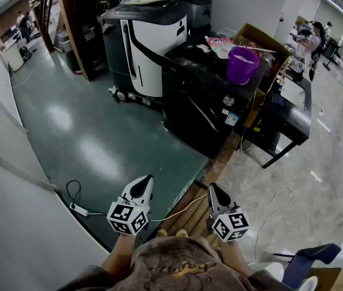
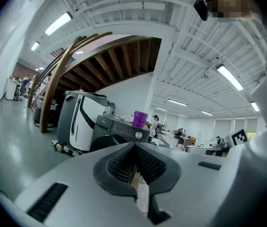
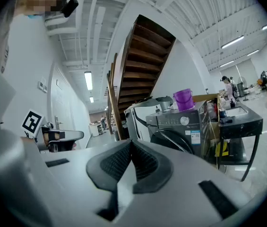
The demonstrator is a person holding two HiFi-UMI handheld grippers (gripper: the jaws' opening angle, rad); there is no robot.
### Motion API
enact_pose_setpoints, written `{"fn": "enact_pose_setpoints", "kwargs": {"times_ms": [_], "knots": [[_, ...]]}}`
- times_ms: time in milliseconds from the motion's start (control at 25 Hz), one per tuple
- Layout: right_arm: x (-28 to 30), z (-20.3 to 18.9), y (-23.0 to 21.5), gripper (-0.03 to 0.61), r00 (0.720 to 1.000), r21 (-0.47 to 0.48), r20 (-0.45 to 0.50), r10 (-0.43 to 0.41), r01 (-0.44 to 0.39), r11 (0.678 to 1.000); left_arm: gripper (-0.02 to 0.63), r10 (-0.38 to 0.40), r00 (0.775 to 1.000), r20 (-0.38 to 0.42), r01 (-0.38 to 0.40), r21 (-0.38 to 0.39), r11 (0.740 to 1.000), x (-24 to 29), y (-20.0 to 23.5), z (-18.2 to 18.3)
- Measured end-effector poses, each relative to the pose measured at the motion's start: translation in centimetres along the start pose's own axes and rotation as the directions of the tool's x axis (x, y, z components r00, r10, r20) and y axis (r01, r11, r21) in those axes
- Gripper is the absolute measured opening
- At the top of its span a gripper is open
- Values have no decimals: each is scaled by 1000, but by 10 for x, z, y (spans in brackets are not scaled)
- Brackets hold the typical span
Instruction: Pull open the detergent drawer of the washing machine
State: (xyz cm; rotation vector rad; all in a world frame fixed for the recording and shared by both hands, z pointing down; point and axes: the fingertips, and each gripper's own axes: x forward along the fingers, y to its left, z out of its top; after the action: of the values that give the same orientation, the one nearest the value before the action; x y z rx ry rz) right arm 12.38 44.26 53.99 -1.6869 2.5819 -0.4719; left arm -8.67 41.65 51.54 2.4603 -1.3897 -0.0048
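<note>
Left gripper (image 1: 149, 179) and right gripper (image 1: 211, 188) both clenched, empty.
I hold them near my body; the washing machine (image 1: 201, 114) stands on the floor well ahead, purple bucket (image 1: 243, 64) on top.

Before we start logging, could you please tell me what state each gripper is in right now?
Left gripper: closed, empty.
Right gripper: closed, empty.
</note>
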Motion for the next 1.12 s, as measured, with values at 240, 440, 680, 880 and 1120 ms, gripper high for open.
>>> {"fn": "enact_pose_setpoints", "kwargs": {"times_ms": [240, 440, 680, 880, 1120], "knots": [[1, -1, -8, 2, 1000, 5, -8, 2, -2, 1000, 21, 0, 1000, -5, 0, -2, 1000, 8, -5, -3], [-6, 2, -17, 2, 1000, 23, -6, -5, 5, 1000, 21, 6, 1000, -9, -7, -1, 1000, 11, -14, -3], [-23, -6, -33, 2, 999, 20, -27, 19, -18, 1000, 21, 42, 999, 15, -42, -8, 999, 11, -30, -9], [-34, -9, -42, 2, 999, 18, -39, 36, -36, 999, 21, 69, 997, 35, -68, -11, 998, 10, -41, -8], [-31, -7, -45, 2, 998, 27, -33, 52, -51, 998, 21, 71, 996, 48, -72, 8, 997, 14, -42, -1]]}}
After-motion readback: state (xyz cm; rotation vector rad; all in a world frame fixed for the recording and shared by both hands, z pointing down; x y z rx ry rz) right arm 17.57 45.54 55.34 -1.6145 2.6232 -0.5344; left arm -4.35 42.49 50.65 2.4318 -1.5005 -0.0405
